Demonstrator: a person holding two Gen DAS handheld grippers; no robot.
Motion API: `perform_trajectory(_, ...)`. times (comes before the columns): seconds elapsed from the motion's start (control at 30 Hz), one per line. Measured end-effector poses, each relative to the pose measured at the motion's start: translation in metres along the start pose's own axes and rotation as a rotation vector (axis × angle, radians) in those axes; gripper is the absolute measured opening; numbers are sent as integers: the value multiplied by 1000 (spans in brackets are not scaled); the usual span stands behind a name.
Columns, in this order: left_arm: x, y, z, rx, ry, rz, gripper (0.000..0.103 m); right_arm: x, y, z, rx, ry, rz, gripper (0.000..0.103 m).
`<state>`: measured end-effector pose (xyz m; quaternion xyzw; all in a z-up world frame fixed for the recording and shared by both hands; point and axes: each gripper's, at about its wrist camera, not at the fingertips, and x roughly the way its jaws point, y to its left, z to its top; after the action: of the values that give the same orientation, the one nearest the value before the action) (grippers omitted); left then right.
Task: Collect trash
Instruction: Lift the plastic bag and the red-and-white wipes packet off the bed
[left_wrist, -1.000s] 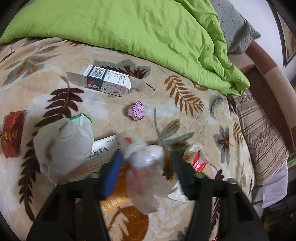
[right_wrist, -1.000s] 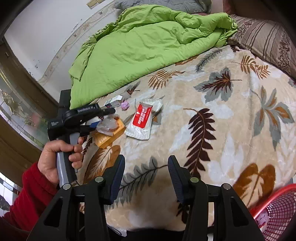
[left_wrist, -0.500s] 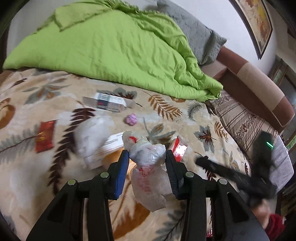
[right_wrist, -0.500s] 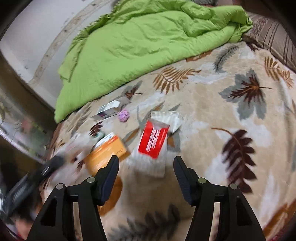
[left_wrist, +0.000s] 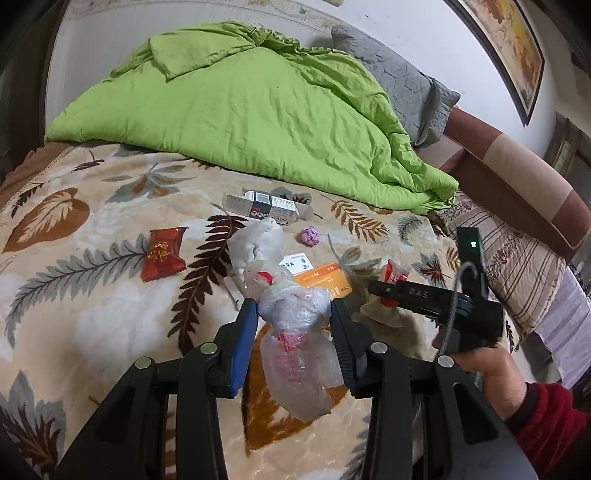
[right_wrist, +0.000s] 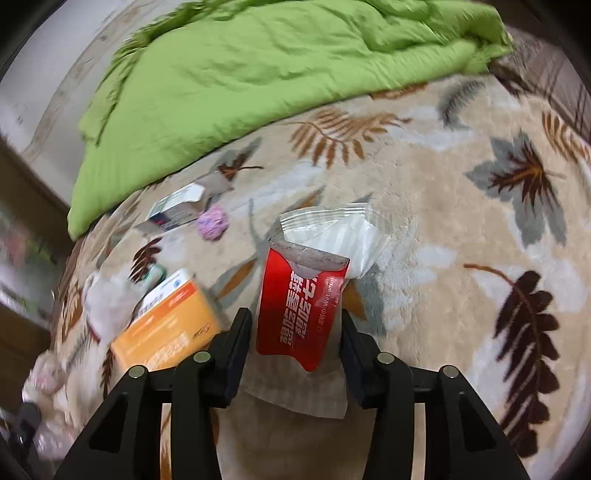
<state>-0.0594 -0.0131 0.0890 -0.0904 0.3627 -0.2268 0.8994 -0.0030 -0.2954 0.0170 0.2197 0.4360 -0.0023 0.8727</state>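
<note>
Red wet-wipe packet straddled by closing right gripper, long axis pointing away, fingers not yet pressing; crumpled plastic bag clamped by left gripper.

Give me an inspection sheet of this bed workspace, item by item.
Surface: leaf-print blanket, green quilt heaped behind.
Job's things: clear plastic bag; red-and-white wipes packet; orange box; red candy wrapper; purple paper ball; flattened carton; white wad.
Clutter: nothing seen.
Grippers: left hand-held gripper shut on the bag; right hand-held gripper closing around the packet, gaps visible.
Cables: grey cable on right handle.
Surroundings: striped pillow, headboard, framed picture.
</note>
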Motion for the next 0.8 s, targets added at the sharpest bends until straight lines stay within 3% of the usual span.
perform_trajectory(0.4,-25,-29,-39,76,-38,31,39,-97,31,-79,-208,-126,73,45)
perform_trajectory(0.63,-40,-49,-59,128,-55,58,39,-124,34,-118,-276,-146,83,45)
perform_trajectory(0.8,-44,-59,-69,150,-53,81,39,-132,32,-128,-273,-150,81,45)
